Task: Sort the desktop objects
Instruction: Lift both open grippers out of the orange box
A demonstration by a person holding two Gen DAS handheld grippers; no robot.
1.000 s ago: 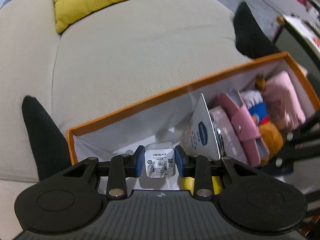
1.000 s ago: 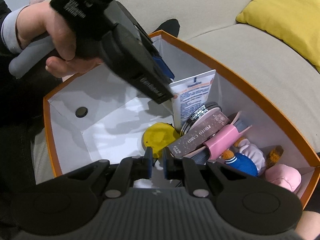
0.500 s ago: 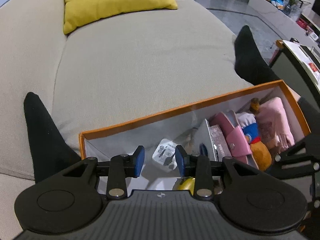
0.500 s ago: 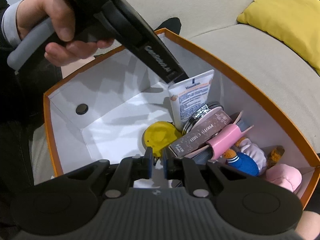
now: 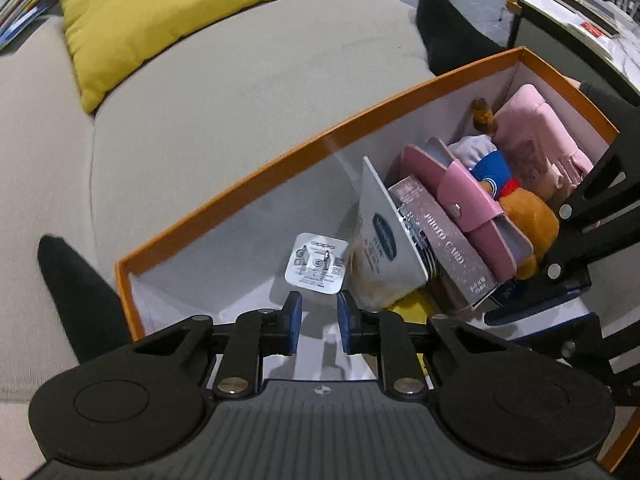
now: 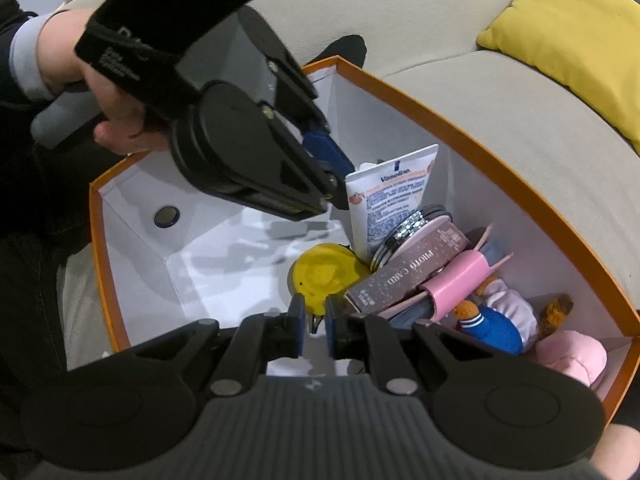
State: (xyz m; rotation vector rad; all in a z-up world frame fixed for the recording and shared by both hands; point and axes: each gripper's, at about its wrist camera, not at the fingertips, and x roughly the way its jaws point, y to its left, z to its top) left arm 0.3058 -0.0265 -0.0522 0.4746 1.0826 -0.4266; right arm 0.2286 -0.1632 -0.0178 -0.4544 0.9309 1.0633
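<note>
An orange box [image 5: 280, 164] with white inner walls sits on a sofa. Inside it a white OPPO charger [image 5: 318, 264] lies prongs up against a Vaseline tube [image 5: 380, 248]. My left gripper [image 5: 319, 316] hovers just short of the charger; its jaws are closing with nothing between them. Further right are a photo card box [image 5: 444, 248], a pink wallet [image 5: 460, 196] and a plush toy [image 5: 520, 208]. My right gripper [image 6: 314, 324] is shut and empty above a yellow round item [image 6: 324, 272]. In the right wrist view the left gripper [image 6: 336, 184] hides the charger.
The beige sofa [image 5: 240, 92] carries a yellow cushion [image 5: 152, 12]. Black sock-like shapes [image 5: 76, 280] flank the box. A pink cloth [image 5: 536, 136] fills the box's far end. A person's hand [image 6: 100, 80] holds the left gripper. A low table [image 5: 580, 32] stands at upper right.
The left gripper let go of the charger, which dropped into the box beside the tube. Its jaws then narrowed and it rolled a little. The right gripper stayed still.
</note>
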